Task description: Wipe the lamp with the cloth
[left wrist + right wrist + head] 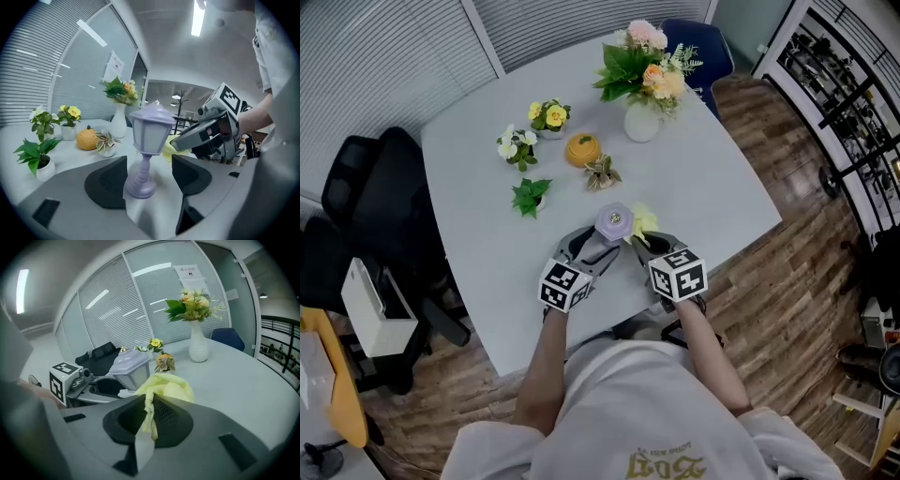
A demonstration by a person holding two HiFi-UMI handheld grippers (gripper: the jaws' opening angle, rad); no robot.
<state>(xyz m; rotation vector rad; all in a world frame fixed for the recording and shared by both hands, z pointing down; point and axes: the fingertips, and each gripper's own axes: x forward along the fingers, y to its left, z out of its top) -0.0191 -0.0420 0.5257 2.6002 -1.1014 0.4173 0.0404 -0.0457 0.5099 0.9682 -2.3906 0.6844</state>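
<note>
Jaws on your left gripper [149, 172] stand apart w/ the lamp [151, 132] upright btwn them, stem clear of both pads. Your right gripper [150, 417] is clamped on the yellow cloth [168, 387], bunched out front just beside the lamp's shade. Lamp sits on the table [712, 178] near your edge; flower vase [641, 122] stands well back.
</note>
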